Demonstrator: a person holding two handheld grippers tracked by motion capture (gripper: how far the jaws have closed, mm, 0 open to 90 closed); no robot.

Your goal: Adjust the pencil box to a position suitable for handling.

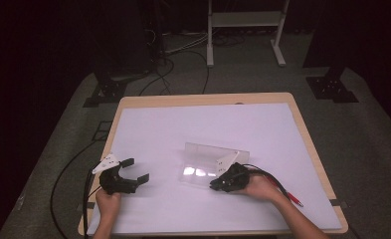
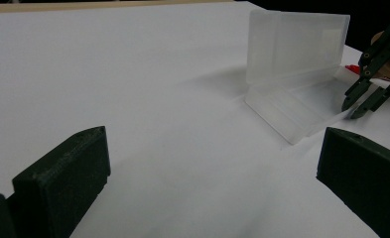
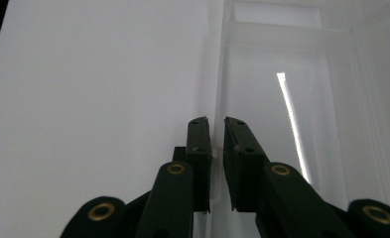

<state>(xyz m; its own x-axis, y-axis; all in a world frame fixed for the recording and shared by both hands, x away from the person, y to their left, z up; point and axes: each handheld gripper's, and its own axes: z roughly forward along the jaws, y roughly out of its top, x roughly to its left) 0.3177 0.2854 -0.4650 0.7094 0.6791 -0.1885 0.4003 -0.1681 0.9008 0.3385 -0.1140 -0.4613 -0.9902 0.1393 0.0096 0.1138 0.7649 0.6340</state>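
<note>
Room: dark, with cables on the floor and a white frame stand [image 1: 245, 30] at the far side; the wooden bench [image 1: 312, 149] carries a white sheet [image 1: 193, 124] over nearly all its top.

Near left: the left gripper [image 1: 135, 170] rests low on the sheet, held in a hand — jaws wide apart with nothing between them. It is aimed toward the box, and I judge it is parked there, waiting for its turn.

Near right: the right gripper [image 1: 214, 185] lies almost flat in the other hand, pointing left at the near right rim of the box. Its own view shows the jaws [image 3: 217, 148] nearly together, a slim gap left, straddling the thin wall of the tray; whether the pads press on that wall I cannot tell.

Middle: the clear plastic box [image 1: 210, 164] sits open just right of centre — tray flat on the sheet, lid [image 2: 296, 44] standing upright along its far edge. The low approach seems chosen because the rim is the only thin edge to pinch.

Near right edge: a red-tipped pen [image 1: 295, 199] lies beyond the wrist, apart from the box.
</note>
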